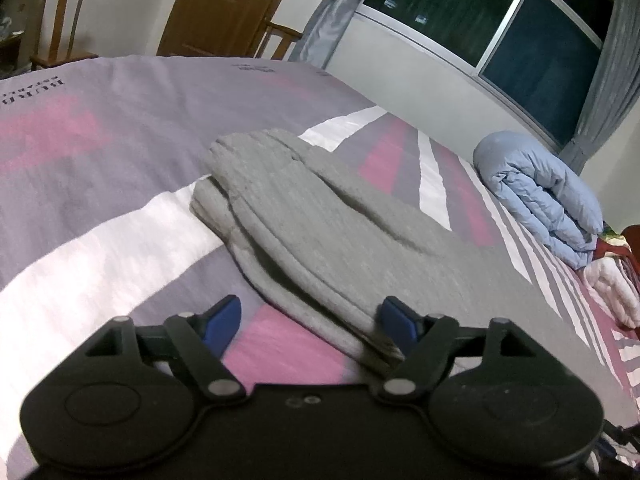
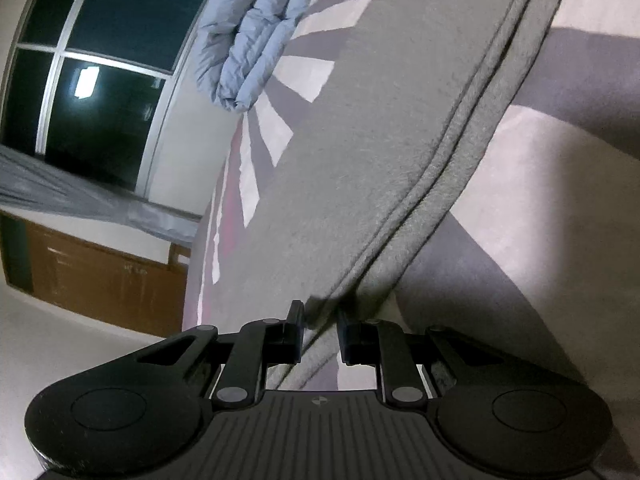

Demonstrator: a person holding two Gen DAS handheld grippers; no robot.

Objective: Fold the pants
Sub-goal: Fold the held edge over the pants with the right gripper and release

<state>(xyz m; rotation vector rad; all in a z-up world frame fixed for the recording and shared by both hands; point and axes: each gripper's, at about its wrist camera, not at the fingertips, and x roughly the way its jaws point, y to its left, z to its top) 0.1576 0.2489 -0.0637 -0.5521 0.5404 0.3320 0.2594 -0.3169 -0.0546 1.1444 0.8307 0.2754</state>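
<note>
Grey knit pants lie folded lengthwise on the bed, stretching away from me with layered edges on the left side. My left gripper is open, its blue pads spread wide just above the bed, with the near end of the pants between them. In the right wrist view the pants run up the frame. My right gripper has its jaws narrowed around the pants' layered edge, with a small gap still visible between the fingers.
The bed cover is grey, pink and white striped. A rolled light-blue duvet lies at the far right by the window. Wooden chairs and a door stand beyond the bed.
</note>
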